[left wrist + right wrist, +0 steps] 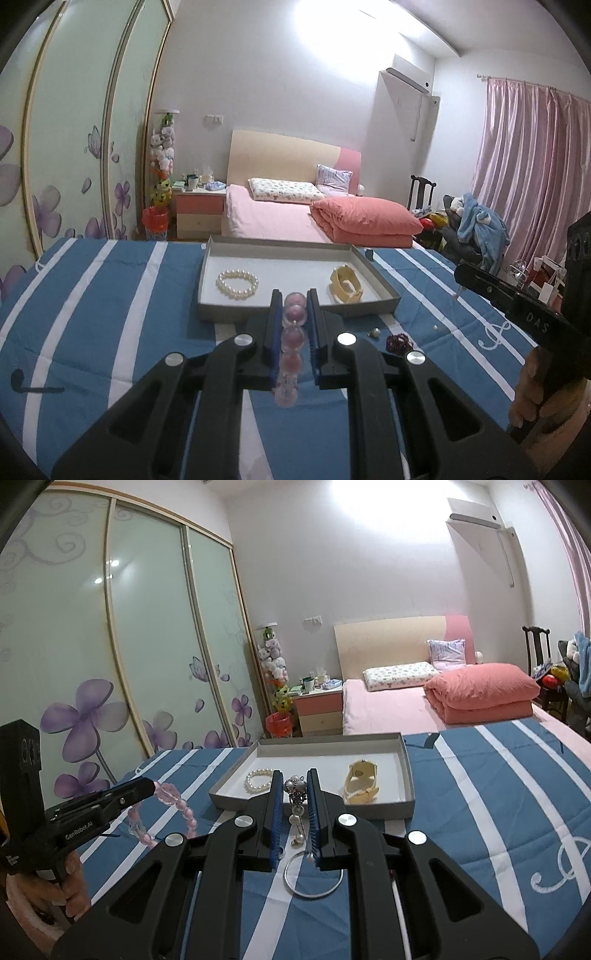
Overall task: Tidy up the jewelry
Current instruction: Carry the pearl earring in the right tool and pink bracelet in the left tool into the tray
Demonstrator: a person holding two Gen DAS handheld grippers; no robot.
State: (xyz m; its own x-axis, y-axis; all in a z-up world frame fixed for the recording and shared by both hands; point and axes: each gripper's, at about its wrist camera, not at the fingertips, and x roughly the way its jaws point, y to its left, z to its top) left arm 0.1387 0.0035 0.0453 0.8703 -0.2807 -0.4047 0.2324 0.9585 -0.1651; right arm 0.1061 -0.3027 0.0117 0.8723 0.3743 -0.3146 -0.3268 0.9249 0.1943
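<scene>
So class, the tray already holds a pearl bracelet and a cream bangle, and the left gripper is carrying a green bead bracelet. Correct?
One slip: the bead bracelet in the left gripper is pink, as the left wrist view shows. The tray does hold the pearl bracelet and cream bangle.

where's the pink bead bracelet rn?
Pink bead bracelet is clamped in the left gripper, held above the blue striped cover just short of the tray.

A bed with a blue and white striped cover (pixel 110 295) carries the things. A shallow grey tray (pixel 384 284) lies on it at the far middle. Nearer, right of the middle, lie a dark red beaded piece (pixel 399 342), a small earring (pixel 373 333), a single pearl (pixel 436 327) and a silver bangle (pixel 314 880).
</scene>
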